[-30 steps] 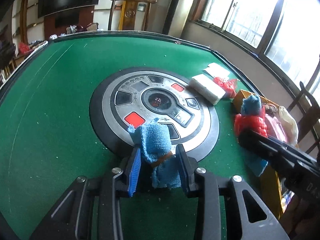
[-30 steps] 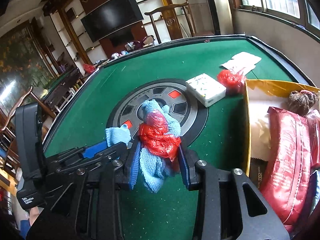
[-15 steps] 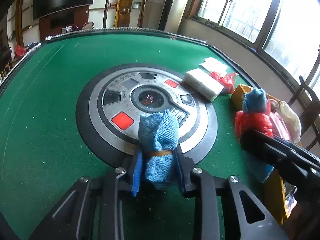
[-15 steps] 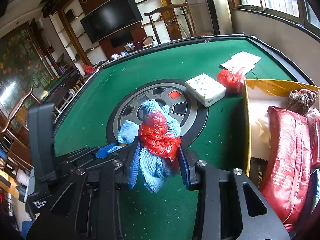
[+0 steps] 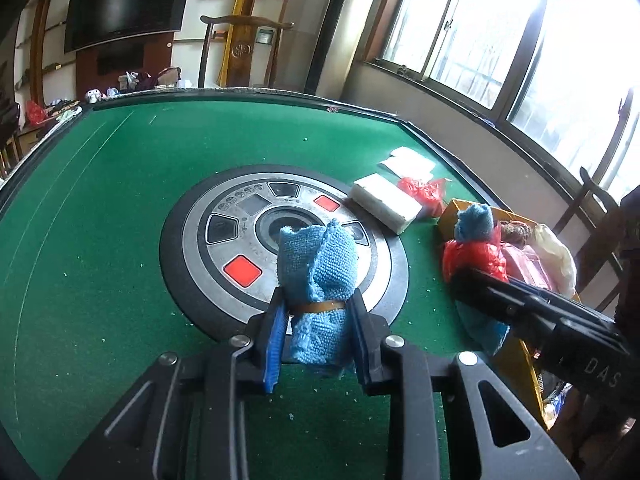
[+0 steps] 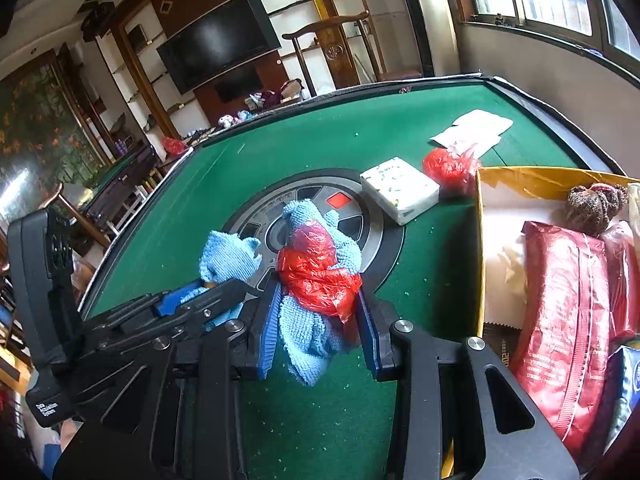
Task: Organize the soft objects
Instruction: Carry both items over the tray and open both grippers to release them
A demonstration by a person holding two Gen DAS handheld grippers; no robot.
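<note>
My left gripper (image 5: 318,324) is shut on a rolled blue cloth (image 5: 318,276) bound with a brown rubber band, held just above the green table. In the right wrist view that same cloth (image 6: 228,256) shows at the left, in the left gripper's fingers. My right gripper (image 6: 318,312) is shut on a bundle of light blue cloth (image 6: 308,332) and red plastic bag (image 6: 320,272). In the left wrist view that bundle (image 5: 476,240) sits at the right, beside the open cardboard box (image 5: 460,208).
The green table (image 5: 100,200) has a round grey control panel (image 5: 240,248) in its middle. A white tissue pack (image 6: 400,190), a red bag (image 6: 450,166) and white papers (image 6: 476,130) lie beyond it. The box (image 6: 532,180) holds a red packet (image 6: 560,320) and a brown knitted item (image 6: 592,204).
The left gripper's jaws closed onto the banded blue cloth and lifted it a little off the table. The right gripper with its bundle has stayed where it was.
</note>
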